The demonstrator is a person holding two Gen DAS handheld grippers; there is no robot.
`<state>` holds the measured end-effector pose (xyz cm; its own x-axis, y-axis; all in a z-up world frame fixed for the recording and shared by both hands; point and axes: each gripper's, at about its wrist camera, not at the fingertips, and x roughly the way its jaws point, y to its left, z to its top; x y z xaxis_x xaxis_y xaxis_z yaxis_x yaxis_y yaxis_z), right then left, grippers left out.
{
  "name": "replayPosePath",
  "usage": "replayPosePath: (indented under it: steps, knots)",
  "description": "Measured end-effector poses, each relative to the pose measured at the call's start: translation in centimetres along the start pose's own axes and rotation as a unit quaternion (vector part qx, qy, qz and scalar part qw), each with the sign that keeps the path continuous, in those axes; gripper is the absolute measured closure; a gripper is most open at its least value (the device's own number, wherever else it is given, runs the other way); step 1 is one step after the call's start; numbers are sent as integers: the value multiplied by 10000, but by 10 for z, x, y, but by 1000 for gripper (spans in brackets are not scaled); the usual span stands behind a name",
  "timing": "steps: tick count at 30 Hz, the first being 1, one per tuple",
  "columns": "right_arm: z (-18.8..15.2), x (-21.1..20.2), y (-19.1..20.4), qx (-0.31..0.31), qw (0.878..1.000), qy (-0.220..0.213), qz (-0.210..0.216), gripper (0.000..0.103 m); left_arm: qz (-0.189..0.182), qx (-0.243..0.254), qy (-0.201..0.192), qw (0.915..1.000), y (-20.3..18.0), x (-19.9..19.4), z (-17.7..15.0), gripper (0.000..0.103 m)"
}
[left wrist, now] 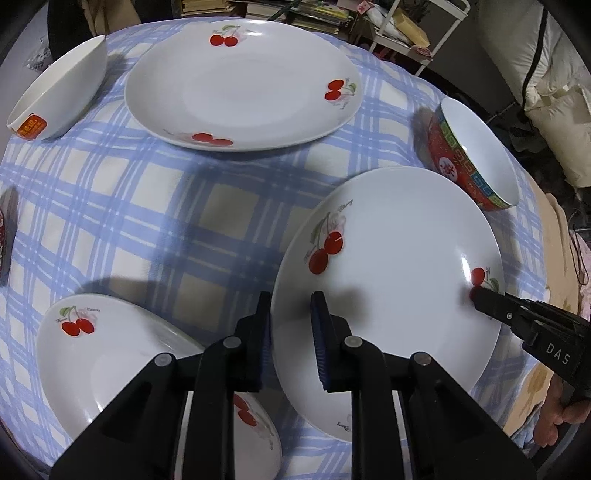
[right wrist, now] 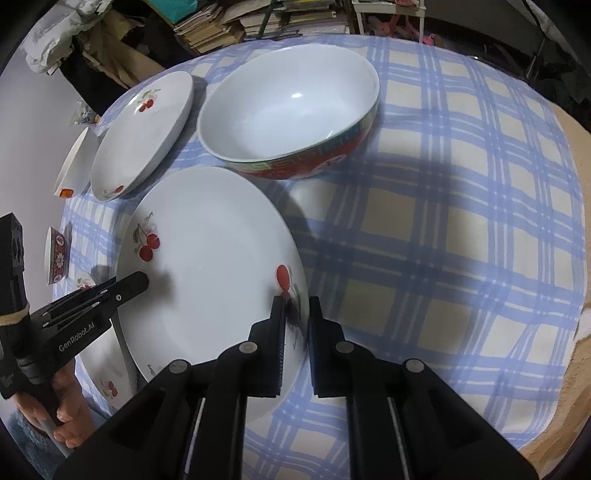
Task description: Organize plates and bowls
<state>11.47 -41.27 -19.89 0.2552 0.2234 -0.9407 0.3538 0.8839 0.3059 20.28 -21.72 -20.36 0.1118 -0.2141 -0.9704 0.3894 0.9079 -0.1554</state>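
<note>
My work surface is a table under a blue-and-cream plaid tablecloth (right wrist: 461, 229). Behind it, stacked books (right wrist: 236, 22) fill the far side of the room. I see a white metal rack (left wrist: 417, 33) at the rear right, with pale padded bedding (left wrist: 546, 92) beside it.

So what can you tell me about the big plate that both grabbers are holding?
The cherry plate is round, white and glossy, probably ceramic, with red cherry sprigs printed around its rim. It looks lifted and tilted above the blue checked tablecloth. The left hand-held gripper pinches its near-left edge, and the right hand-held gripper pinches the opposite edge beside a cherry. A red patterned bowl sits just behind it; whether they touch is unclear.
</note>
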Motion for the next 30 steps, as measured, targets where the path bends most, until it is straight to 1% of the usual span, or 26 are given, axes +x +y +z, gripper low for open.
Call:
replayPosePath:
  steps: [4,7,10,14,19,23,27,30]
  knots:
    - [-2,-7,0,17,9999,-114,25,91,-99,0,8,10000,4,-6,-6,83]
    - [-4,-15,-2,54,9997,-221,72,91,-25,72,8,10000,1,-10,-11,82]
    - [-6,-21,-3,106,9992,-317,201,91,0,40,-30,10000,-3,-19,-14,82]
    - [-8,-28,2,80,9988,-414,233,91,33,95,-85,9999,0,-33,-16,82]
    - [-12,-34,12,-16,9985,-468,289,91,58,72,-250,9996,4,-53,-18,82]
    - [-16,-42,28,-167,9974,-594,380,91,161,68,-367,9992,11,-70,-21,82]
    - [-20,-44,51,-383,9957,-682,496,91,284,-81,-522,9982,30,-88,-28,82]
    - [-24,-45,66,-584,9946,-722,474,91,258,-161,-569,9979,46,-102,-35,82]
